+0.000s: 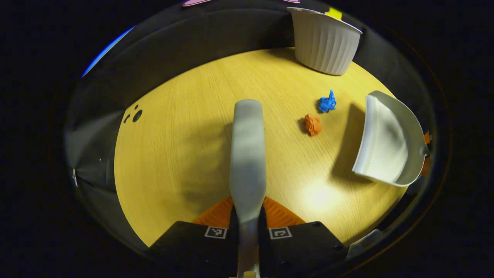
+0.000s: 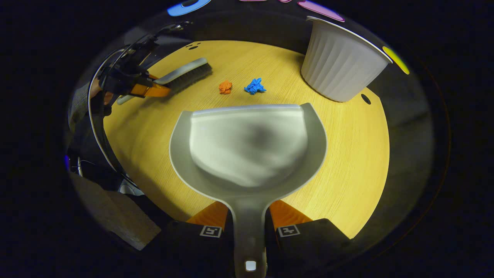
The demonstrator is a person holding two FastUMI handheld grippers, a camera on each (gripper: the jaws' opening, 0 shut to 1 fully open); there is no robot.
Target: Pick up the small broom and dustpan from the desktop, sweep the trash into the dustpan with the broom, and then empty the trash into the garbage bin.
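The two pieces of trash, an orange crumpled scrap [image 2: 225, 87] and a blue crumpled scrap [image 2: 254, 85], lie close together on the wooden desktop [image 2: 347, 154], a little apart from each other and in front of the dustpan's open lip. The dustpan [image 2: 249, 146] is held by its handle in the right gripper [image 2: 249, 218], whose two fingers are pressed on the handle from both sides; the pan looks empty. I cannot say for sure if its lip touches the wood. The small broom [image 1: 247, 154] is in the left gripper [image 1: 247, 218], clamped on its handle in the same way, and in the right gripper view its bristles [image 2: 191, 77] point down near the desktop, on the far side of the orange scrap from the blue one. The white ribbed garbage bin [image 2: 339, 65] stands further back, near the edge of the desktop and beside the blue scrap. I judge that both tools are already picked up and the sweeping is the step now. To do it well, the pan's lip should lie flat on the wood just before the scraps, and the broom should come behind them and pull them toward the pan with short, low strokes. The scraps seem light, so a fast stroke could flick them past the pan.
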